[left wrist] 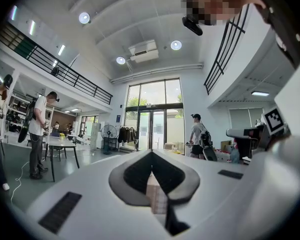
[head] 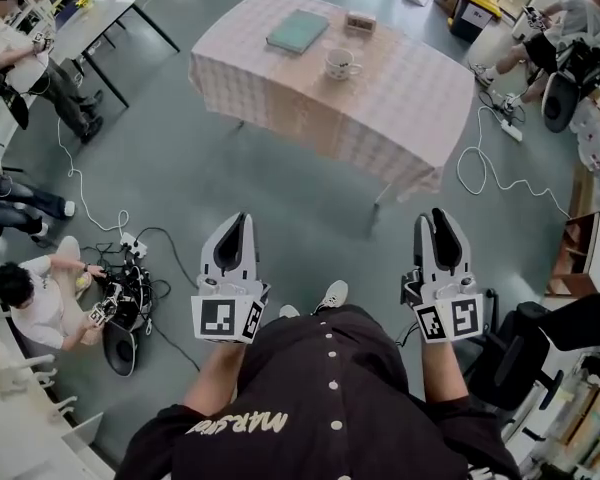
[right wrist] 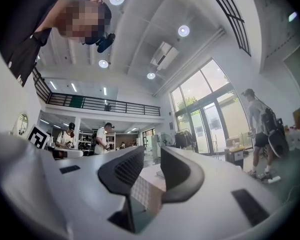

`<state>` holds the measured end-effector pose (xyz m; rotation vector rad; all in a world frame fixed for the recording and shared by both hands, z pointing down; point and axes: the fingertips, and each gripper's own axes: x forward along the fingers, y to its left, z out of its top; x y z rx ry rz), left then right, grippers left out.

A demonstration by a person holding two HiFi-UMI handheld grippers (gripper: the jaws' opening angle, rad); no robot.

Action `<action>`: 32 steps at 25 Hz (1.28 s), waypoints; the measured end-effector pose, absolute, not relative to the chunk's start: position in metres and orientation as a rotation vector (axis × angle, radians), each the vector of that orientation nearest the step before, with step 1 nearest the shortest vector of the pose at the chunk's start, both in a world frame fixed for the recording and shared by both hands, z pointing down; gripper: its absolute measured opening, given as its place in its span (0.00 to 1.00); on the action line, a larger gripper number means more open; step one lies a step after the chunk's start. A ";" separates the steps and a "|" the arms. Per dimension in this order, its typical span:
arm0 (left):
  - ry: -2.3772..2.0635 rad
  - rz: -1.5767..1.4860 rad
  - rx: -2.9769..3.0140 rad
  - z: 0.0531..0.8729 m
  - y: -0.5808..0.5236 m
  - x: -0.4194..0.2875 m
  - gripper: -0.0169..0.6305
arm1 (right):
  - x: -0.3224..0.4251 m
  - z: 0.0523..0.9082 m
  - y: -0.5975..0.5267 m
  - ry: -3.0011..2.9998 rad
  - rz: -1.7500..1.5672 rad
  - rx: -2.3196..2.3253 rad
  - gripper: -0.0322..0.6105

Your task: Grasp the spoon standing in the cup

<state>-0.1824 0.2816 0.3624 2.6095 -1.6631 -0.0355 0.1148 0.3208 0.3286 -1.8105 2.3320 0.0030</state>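
Cup (head: 340,64) upright on cloth-covered worktop (head: 410,118), near green book (head: 298,30); spoon in it too small to make out. Both grippers well apart from worktop, over floor. Left gripper (head: 242,218): jaws pressed together, empty. Right gripper (head: 438,215): jaws spread, nothing between.

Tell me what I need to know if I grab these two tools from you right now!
Left tool: shut, empty.
Right tool: open, nothing between its jaws.
Both tools are over the floor, well short of the table.
Things: the cup stands on the table, near a green book and a small box. The spoon is too small to make out from here.
Done: nothing yet.
Left: walk up to the table, bring a tool to the cup, close it on the spoon.
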 end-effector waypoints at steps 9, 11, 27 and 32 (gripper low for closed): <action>-1.683 -0.018 2.593 0.366 0.279 -0.180 0.04 | 0.121 0.334 0.313 2.345 -0.023 -1.794 0.40; -1.687 -0.014 2.591 0.365 0.276 -0.175 0.04 | 0.126 0.335 0.309 2.351 -0.029 -1.793 0.42; -1.755 0.017 2.525 0.371 0.265 -0.141 0.04 | 0.158 0.345 0.281 2.405 -0.067 -1.746 0.45; -1.761 0.037 2.505 0.379 0.252 -0.146 0.04 | 0.154 0.353 0.265 2.418 -0.094 -1.734 0.45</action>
